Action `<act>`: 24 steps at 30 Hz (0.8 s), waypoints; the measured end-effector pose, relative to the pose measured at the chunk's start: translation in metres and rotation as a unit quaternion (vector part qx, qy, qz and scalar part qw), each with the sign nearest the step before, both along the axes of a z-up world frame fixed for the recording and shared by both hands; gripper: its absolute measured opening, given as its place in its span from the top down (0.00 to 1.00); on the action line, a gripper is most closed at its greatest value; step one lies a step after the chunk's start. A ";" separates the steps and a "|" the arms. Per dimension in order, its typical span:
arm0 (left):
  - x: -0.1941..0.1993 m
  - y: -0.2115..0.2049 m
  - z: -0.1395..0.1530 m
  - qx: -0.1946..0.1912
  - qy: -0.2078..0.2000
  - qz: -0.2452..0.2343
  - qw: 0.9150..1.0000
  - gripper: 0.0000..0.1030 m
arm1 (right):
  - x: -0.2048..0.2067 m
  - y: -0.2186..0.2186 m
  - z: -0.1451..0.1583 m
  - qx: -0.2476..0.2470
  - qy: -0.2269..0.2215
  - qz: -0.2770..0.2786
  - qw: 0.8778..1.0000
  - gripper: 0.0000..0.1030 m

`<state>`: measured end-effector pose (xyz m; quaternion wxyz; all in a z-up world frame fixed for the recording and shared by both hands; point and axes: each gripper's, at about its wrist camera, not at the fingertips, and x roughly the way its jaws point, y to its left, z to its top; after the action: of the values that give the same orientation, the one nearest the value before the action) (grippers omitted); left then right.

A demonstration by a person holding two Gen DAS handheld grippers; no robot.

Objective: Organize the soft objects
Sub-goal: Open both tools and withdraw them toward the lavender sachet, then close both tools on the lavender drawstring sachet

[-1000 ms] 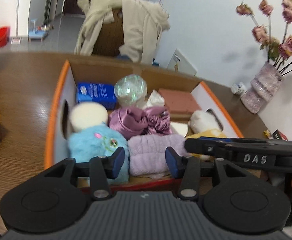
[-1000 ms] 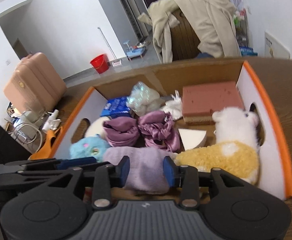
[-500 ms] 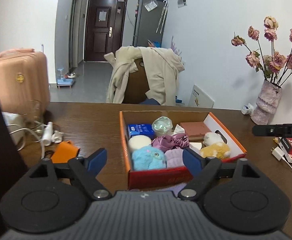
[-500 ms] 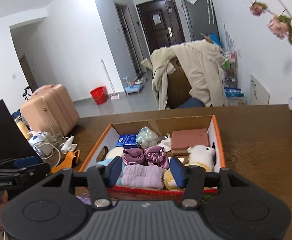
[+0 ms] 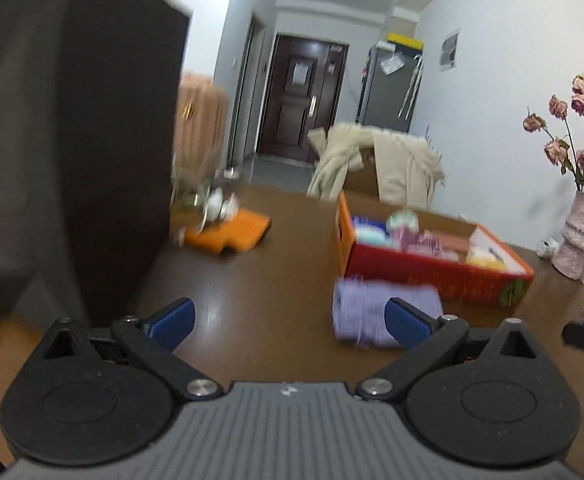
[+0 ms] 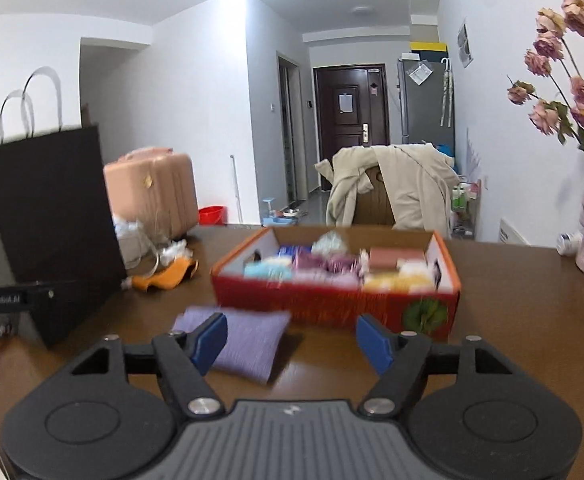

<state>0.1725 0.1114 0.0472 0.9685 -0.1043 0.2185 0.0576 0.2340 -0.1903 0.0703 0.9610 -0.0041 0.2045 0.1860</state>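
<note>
While both views were blurred by motion, a red and orange cardboard box (image 6: pixel 332 300) sat on a brown wooden table (image 6: pixel 512 320), packed with soft toys and cloths. A folded lilac towel (image 6: pixel 248 340) lay on the table just in front of the box. The left gripper (image 5: pixel 288 320) and the right gripper (image 6: pixel 292 338) both hung above the table with jaws spread wide, gripping nothing. A black paper bag (image 6: pixel 52 216) stood at the left.
</note>
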 end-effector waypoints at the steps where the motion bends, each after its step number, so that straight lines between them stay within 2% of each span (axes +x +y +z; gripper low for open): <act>1: -0.004 0.000 -0.006 -0.002 0.007 -0.006 1.000 0.00 | -0.009 0.004 -0.010 0.002 0.004 -0.002 1.000 0.31; 4: -0.011 0.001 -0.017 0.002 0.016 -0.013 1.000 0.00 | -0.034 0.011 -0.035 0.006 0.014 0.004 1.000 0.30; 7: -0.003 0.004 -0.021 -0.011 0.027 -0.010 1.000 0.00 | -0.039 0.013 -0.049 0.028 0.051 0.006 0.998 0.31; 11: 0.013 0.003 -0.026 -0.032 0.029 -0.026 0.999 0.00 | -0.035 0.019 -0.054 0.030 0.061 0.000 0.998 0.31; 15: 0.036 -0.003 -0.032 -0.033 0.034 -0.044 0.998 0.01 | -0.019 0.022 -0.053 0.037 0.068 -0.004 0.997 0.31; 20: 0.081 -0.004 -0.035 -0.042 0.039 -0.073 0.996 0.14 | 0.014 0.030 -0.058 0.045 0.090 -0.010 0.995 0.31; 22: 0.104 -0.002 -0.038 -0.049 0.047 -0.087 0.994 0.21 | 0.030 0.035 -0.060 0.048 0.095 -0.010 0.994 0.31; 24: 0.131 -0.001 -0.043 -0.059 0.066 -0.102 0.991 0.25 | 0.048 0.041 -0.061 0.053 0.099 -0.007 0.994 0.31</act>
<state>0.3032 0.1108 0.0046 0.9451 -0.1345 0.2941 -0.0474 0.2823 -0.1493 0.0091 0.9364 0.0666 0.2881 0.1889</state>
